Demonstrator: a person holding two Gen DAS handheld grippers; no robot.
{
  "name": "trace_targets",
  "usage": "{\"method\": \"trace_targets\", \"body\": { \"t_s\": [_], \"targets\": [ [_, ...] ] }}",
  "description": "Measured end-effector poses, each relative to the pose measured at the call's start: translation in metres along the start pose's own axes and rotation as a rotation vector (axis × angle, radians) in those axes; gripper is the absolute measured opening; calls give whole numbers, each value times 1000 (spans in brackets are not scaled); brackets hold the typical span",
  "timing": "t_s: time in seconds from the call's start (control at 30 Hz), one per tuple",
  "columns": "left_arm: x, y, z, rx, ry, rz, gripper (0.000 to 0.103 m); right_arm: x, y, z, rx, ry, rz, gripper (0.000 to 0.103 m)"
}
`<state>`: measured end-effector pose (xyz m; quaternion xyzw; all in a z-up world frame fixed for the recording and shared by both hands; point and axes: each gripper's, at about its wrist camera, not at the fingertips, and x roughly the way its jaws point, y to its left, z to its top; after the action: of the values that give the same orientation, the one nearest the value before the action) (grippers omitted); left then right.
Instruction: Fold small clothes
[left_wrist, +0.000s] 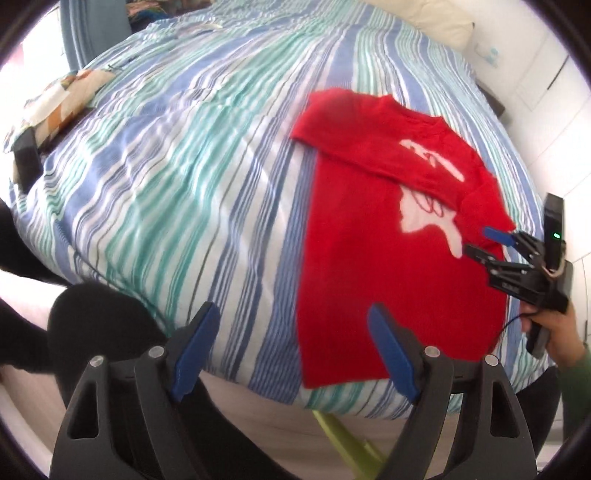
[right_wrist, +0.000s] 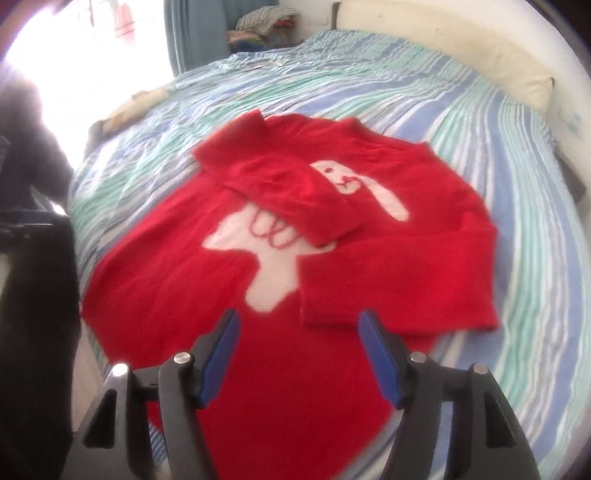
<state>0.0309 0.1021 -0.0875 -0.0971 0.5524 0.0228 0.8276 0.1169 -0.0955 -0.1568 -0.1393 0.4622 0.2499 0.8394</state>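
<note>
A small red sweater (left_wrist: 373, 266) with a white rabbit print lies flat on the striped bed, chest up. Both sleeves are folded in across the chest; in the right wrist view the sweater (right_wrist: 192, 302) fills the middle, with one sleeve (right_wrist: 280, 184) across the print and the other (right_wrist: 399, 291) folded in at the right. My left gripper (left_wrist: 291, 332) is open and empty above the bed's near edge, at the sweater's left side. My right gripper (right_wrist: 299, 339) is open and empty just above the sweater's lower part; it also shows in the left wrist view (left_wrist: 484, 242) over the sweater's right edge.
The bed (left_wrist: 177, 177) has a blue, green and white striped cover. A patterned cloth (left_wrist: 62, 99) and a dark object (left_wrist: 26, 162) lie at its far left. A cream pillow (right_wrist: 480, 62) lies at the head. A pile of clothes (right_wrist: 262, 26) stands beyond the bed by a curtain.
</note>
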Motion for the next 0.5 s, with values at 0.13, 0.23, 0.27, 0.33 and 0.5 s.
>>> {"method": "trace_targets", "body": {
  "t_s": [0.13,0.23,0.27,0.33,0.5],
  "targets": [
    [6,0,-7,-4,41,49,84,66,-21,2,90,61,-45,37],
    [1,11,-14,-9,43,92,84,26,-69,-10,310,-54,-45,8],
    [3,12,-15,-11,49,100,84,3,-90,-18,373,-106,-65,8],
    [7,11,-15,-15,63,101,84,-41,-141,-40,517,-193,-131,8],
    [11,-23,-8,27,67,58,84,-108,-256,-131,809,-229,-334,8]
  ]
}}
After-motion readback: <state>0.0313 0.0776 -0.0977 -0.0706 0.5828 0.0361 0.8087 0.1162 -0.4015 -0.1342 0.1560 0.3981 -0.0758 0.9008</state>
